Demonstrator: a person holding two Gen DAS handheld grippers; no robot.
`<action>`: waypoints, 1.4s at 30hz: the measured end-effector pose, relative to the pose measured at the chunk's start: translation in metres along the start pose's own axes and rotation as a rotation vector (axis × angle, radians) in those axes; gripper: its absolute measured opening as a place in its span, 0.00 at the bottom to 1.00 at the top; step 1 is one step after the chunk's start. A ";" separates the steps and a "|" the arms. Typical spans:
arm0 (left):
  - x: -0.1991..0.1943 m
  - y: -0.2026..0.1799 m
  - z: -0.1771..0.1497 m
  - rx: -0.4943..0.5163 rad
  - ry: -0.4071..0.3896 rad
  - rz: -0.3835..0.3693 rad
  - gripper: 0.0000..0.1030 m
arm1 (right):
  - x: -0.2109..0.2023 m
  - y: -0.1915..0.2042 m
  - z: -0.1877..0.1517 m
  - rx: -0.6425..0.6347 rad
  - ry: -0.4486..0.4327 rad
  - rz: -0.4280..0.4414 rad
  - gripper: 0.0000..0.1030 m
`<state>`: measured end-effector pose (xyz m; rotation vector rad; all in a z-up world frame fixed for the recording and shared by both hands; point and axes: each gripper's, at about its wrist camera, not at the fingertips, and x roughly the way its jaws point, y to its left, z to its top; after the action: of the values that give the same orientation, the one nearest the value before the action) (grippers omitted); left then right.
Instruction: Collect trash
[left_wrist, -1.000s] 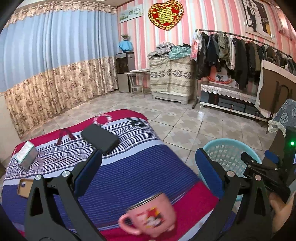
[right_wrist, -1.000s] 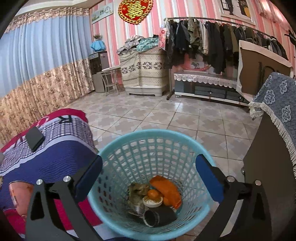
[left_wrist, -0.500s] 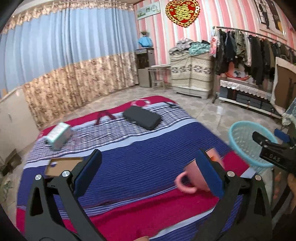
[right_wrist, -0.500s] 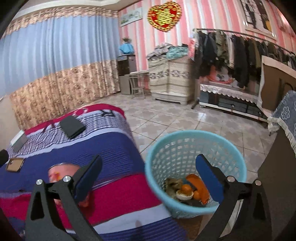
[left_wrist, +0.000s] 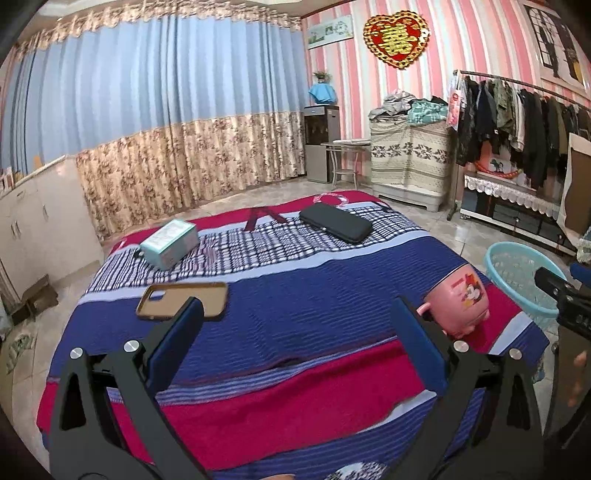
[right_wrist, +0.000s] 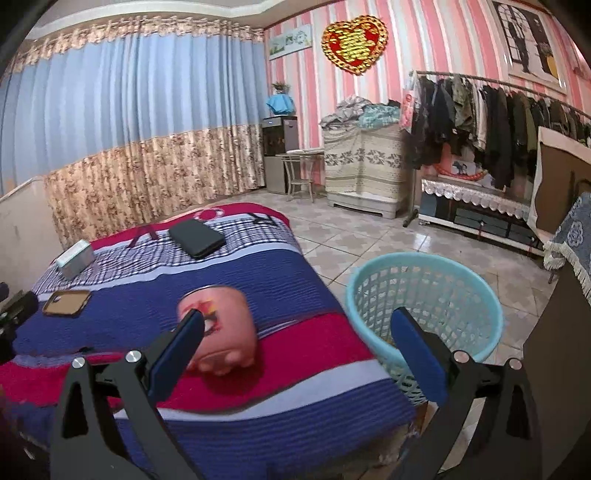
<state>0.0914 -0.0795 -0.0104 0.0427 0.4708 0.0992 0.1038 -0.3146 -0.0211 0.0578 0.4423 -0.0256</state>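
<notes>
Through the left wrist camera I saw my left gripper (left_wrist: 293, 332) spread wide and empty above the striped bed (left_wrist: 280, 314). A phone case (left_wrist: 181, 300) lay just past its left finger, a box (left_wrist: 170, 243) and a black pouch (left_wrist: 335, 223) farther off, and a pink mug (left_wrist: 460, 301) sat at the bed's right edge, with the bin (left_wrist: 517, 277) on the floor beyond it. Through the right wrist camera my right gripper (right_wrist: 295, 336) was likewise spread, holding nothing; the mug (right_wrist: 221, 328) sat behind its left finger, and the bin (right_wrist: 424, 295) stood right of the bed (right_wrist: 258, 387), its contents hidden from me.
</notes>
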 end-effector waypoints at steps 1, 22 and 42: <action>-0.001 0.005 -0.002 -0.012 0.000 -0.004 0.95 | -0.005 0.004 -0.003 -0.004 -0.002 0.013 0.96; -0.017 0.022 -0.023 -0.022 -0.047 -0.037 0.95 | -0.035 0.036 -0.027 -0.075 -0.036 0.035 0.96; -0.025 0.019 -0.024 -0.029 -0.080 -0.071 0.95 | -0.037 0.039 -0.029 -0.069 -0.055 0.071 0.96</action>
<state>0.0561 -0.0628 -0.0194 0.0016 0.3904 0.0344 0.0597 -0.2735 -0.0298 0.0046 0.3859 0.0583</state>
